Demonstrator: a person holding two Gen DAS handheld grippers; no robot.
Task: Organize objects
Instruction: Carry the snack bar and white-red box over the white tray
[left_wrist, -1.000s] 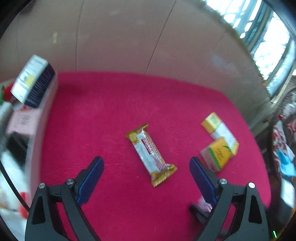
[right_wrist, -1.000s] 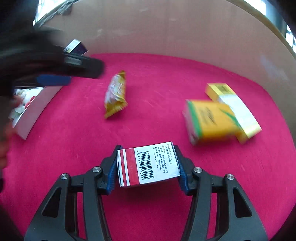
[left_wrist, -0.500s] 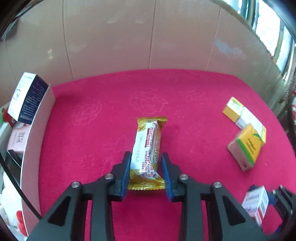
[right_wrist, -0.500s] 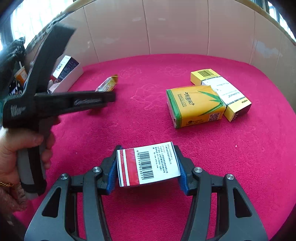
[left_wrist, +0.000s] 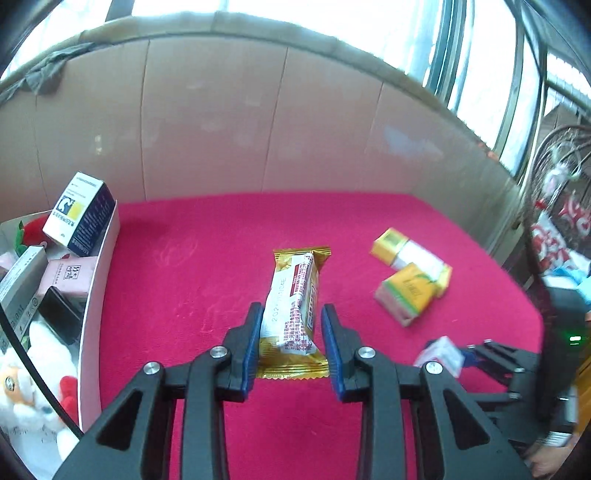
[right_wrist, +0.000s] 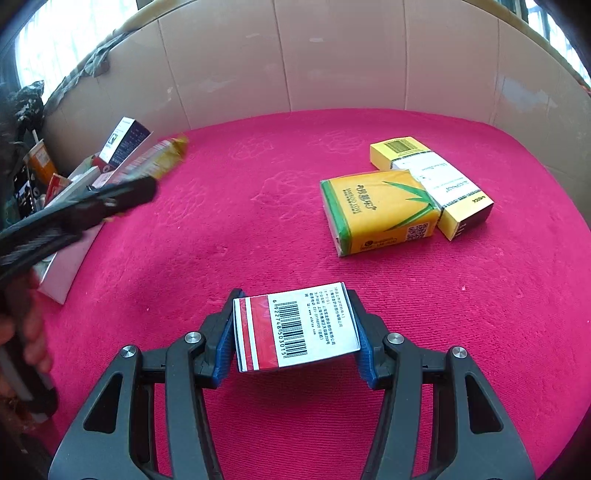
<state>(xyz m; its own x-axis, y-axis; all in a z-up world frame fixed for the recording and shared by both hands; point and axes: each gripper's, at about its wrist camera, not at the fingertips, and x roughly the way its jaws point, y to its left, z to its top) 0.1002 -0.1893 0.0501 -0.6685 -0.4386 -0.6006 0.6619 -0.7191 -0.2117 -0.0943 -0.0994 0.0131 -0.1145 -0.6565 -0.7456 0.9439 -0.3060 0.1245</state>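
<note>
Gold snack bar (left_wrist: 293, 306) pinched in left hand-held gripper (left_wrist: 291, 341); right hand-held gripper (right_wrist: 297, 330) clamps barcoded box (right_wrist: 295, 326).

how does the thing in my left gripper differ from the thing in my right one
The snack bar in the left hand-held gripper is a soft gold-ended wrapper; the barcode box in the right hand-held gripper is stiff red-and-white card. The bar points away lengthwise; the box sits crosswise. Both are clamped.

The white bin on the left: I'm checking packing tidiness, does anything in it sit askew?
Yes. The dark blue box sits tilted on the white bin's far rim, propped above the pink box rather than lying flat inside.
</note>
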